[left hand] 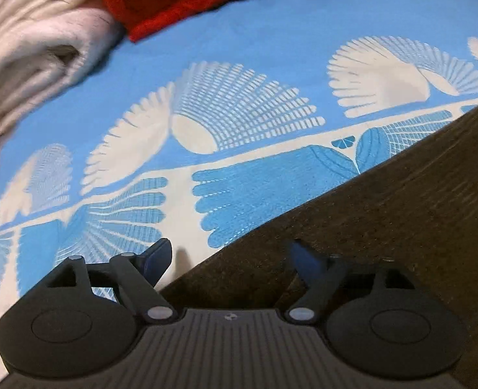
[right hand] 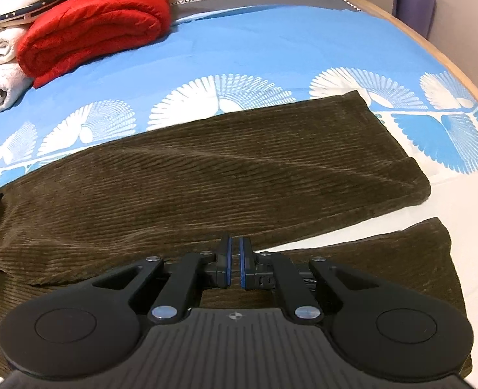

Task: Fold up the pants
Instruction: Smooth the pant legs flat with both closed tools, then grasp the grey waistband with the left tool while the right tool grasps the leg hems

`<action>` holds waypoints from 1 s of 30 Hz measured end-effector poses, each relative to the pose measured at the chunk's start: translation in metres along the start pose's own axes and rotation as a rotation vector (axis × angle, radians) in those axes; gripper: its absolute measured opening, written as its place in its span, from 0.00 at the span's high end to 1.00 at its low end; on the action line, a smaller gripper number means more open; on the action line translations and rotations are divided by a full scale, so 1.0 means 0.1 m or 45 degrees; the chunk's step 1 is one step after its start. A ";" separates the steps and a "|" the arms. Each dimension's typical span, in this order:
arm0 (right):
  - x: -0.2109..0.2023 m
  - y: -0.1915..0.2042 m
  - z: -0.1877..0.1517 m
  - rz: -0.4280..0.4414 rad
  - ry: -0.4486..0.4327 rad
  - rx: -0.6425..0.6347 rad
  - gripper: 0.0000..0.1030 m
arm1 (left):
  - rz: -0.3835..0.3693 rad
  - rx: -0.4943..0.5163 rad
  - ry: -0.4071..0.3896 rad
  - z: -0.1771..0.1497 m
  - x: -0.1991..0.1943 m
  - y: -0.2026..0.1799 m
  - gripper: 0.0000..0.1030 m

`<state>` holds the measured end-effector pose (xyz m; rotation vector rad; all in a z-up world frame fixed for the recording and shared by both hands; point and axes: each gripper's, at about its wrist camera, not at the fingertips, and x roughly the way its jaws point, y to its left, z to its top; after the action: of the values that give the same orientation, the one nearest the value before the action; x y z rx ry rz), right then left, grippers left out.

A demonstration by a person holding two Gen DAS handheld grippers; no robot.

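Under both tools (left hand: pixel 229 256) (right hand: pixel 234 259) lie spread pants (right hand: pixel 206 175).

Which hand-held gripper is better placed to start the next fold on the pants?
Left, probably. The left hand-held gripper is open right over the edge of the brown corduroy pants, nothing between its fingers. The right hand-held gripper is shut, so it must open first.

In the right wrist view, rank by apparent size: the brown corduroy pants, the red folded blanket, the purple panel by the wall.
Largest to smallest as they look:
1. Brown corduroy pants, though they lie nearest the camera.
2. Red folded blanket.
3. Purple panel, which is farthest off, so its true size is unsure.
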<state>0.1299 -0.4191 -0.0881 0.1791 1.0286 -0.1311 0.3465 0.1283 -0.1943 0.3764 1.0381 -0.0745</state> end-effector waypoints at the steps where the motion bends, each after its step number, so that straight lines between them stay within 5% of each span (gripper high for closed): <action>1: 0.01 -0.02 0.00 -0.001 0.002 -0.003 0.95 | -0.069 -0.019 0.019 0.01 0.00 0.06 0.33; 2: 0.01 -0.03 0.01 -0.001 0.002 -0.005 0.95 | -0.178 -0.039 0.032 0.01 -0.01 0.11 0.61; 3: 0.02 -0.04 0.01 -0.001 0.003 -0.007 0.95 | -0.224 -0.032 0.035 0.02 -0.03 0.11 0.77; 6: 0.06 -0.06 0.01 -0.017 0.013 -0.004 0.95 | -0.164 0.145 0.025 -0.02 -0.16 -0.07 0.91; 11: 0.07 -0.06 0.02 -0.019 0.015 0.011 0.95 | -0.101 0.144 -0.185 -0.17 -0.81 -0.10 0.92; 16: 0.01 -0.09 0.02 -0.022 0.003 0.065 0.95 | -0.071 0.292 -0.474 -0.84 -2.07 -0.54 0.93; 19: -0.07 -0.12 -0.02 -0.018 -0.011 0.116 0.95 | -0.152 0.334 -0.491 -1.52 -2.56 -0.81 0.93; 22: -0.15 -0.12 -0.08 -0.012 -0.018 0.152 0.95 | -0.204 0.339 -0.375 -2.19 -2.64 -1.09 0.98; 25: -0.20 -0.10 -0.17 -0.024 -0.001 0.159 0.95 | -0.241 0.234 -0.211 -2.42 -2.55 -1.08 0.95; 27: -0.23 -0.10 -0.25 -0.019 0.019 0.183 0.95 | -0.251 -0.023 -0.233 -2.42 -2.61 -0.80 0.78; 30: -0.28 -0.15 -0.33 0.011 0.022 0.242 0.95 | -0.425 -0.446 -0.119 -2.44 -2.45 -0.29 0.67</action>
<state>0.0855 -0.4263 -0.0818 0.3580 1.0321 -0.2203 0.0125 0.1552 -0.1034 -0.1193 0.9910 -0.2043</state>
